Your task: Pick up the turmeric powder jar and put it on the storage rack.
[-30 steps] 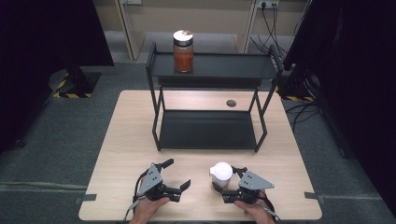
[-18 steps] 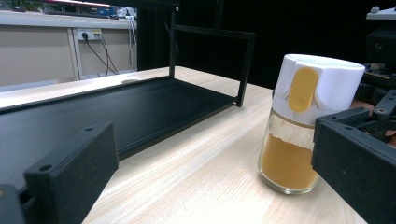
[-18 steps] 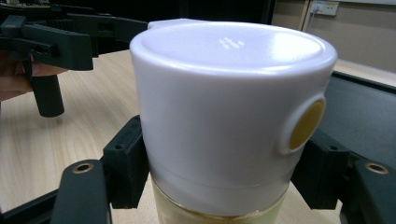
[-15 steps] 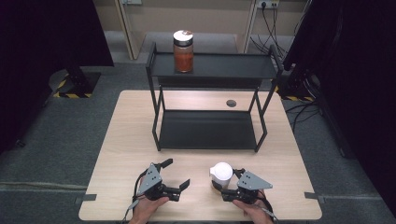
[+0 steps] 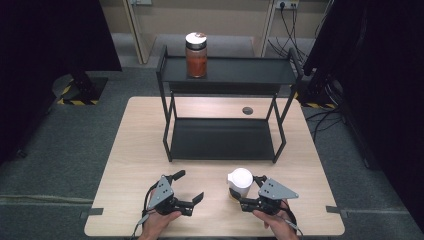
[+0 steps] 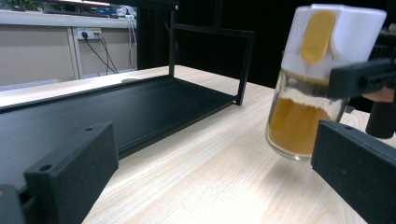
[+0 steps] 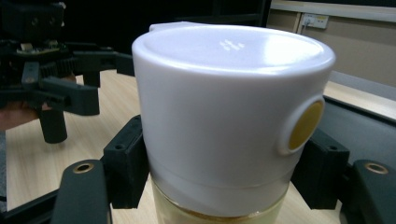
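Claws first: the right claw (image 5: 243, 196), matte black blocky plastic with a grey three-cornered plate on top, has just been closing and now pinches the spice jar (image 5: 239, 183) below its lid, a pad pressed on either side. In the left claw's view the jar hangs tilted at the upper right of the frame, its base just clear of the wood. It is a round jar of clear glass, part filled with ochre powder, under a smooth, glossy white cap (image 7: 231, 107) with a mustard-yellow oval tab in its side. The left claw (image 5: 190, 186), lower left of centre in the high view, stands spread with nothing between its square pads. Both sit low on the pale, fine-grained wooden tabletop (image 5: 135, 150). Above them, mid-frame, stands a black metal two-tier rack (image 5: 223, 140) with thin legs and flat trays; a white-lidded jar of reddish filling (image 5: 196, 55) stands on its top shelf, upper centre
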The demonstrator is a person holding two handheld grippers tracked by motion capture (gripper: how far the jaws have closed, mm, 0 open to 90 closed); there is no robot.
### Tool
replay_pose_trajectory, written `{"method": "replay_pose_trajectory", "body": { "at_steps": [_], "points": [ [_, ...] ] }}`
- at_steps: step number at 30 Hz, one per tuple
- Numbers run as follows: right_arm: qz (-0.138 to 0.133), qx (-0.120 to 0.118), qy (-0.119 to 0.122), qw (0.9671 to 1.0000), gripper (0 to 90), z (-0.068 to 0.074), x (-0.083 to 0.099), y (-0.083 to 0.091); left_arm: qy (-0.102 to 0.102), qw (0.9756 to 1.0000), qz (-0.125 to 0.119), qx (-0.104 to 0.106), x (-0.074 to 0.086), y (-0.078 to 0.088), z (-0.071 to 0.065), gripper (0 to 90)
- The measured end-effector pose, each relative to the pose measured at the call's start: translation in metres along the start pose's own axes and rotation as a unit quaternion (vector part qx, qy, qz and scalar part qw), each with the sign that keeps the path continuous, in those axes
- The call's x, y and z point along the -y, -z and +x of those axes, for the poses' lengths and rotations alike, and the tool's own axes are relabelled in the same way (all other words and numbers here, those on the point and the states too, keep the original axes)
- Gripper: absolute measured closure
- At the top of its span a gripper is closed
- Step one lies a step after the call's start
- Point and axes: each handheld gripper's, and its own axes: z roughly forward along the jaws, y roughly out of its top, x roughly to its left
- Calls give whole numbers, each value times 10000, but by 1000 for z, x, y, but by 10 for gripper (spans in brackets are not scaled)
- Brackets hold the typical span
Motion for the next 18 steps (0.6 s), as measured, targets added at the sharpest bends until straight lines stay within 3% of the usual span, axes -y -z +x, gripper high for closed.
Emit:
{"method": "replay_pose_trajectory", "body": {
  "at_steps": [18],
  "points": [
    [-78, 41, -81, 9999, 309, -13, -36, 6, -6, 10000, 14, -2, 0, 0, 0, 4]
  ]
}}
